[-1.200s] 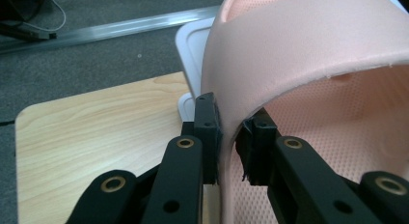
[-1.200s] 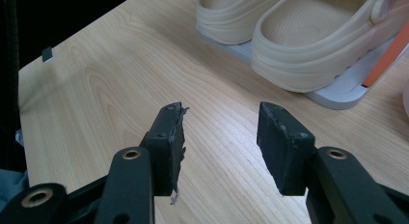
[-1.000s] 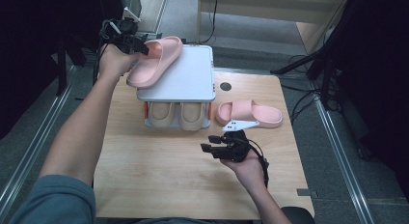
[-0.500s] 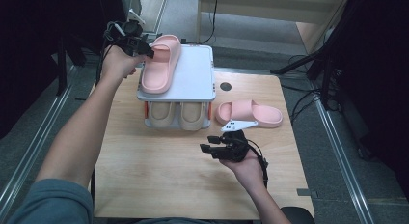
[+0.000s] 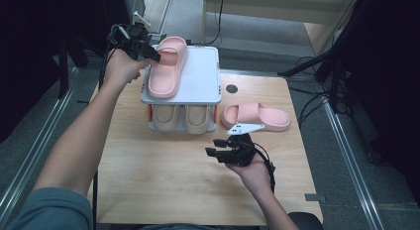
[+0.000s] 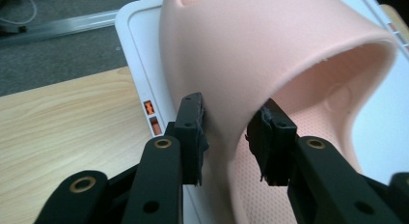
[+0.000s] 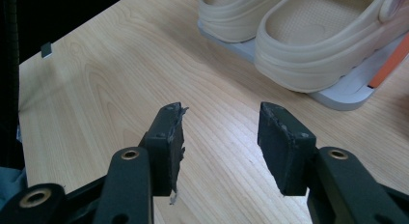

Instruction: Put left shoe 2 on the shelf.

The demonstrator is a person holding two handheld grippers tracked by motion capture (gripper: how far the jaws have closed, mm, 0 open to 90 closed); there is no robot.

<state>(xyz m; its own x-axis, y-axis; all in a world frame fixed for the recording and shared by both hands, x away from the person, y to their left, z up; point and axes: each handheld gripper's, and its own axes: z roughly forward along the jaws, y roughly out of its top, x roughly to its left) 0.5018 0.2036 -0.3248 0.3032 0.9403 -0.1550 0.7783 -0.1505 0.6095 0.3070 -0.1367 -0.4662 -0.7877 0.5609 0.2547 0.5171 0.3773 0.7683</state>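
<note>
While the left gripper is clamping its jaws on the strap of the soft pink foam slide sandal, that sandal is lying on the left half of the white plastic top shelf of the small two-tier shoe rack, its toe pointing toward the person; in the left gripper view the jaws are pinching the strap's edge rather than its middle, so the hold is looking shallow, and the foam could be slipping free if the hand is pulling sideways; a tug like that could also be dragging the light rack across the pale wooden worktop, or tipping it. The sandal's outer side is sitting close to the shelf's left rim, so releasing carelessly could be letting it slide off the edge; the beige rubber clogs on the lower tier are lying directly beneath. The right gripper is hovering over the worktop with its jaws apart and holding nothing; the matching pink slide sandal is lying on the worktop just beyond it, right of the rack, and a hasty reach could be knocking it toward the worktop's right side.
</note>
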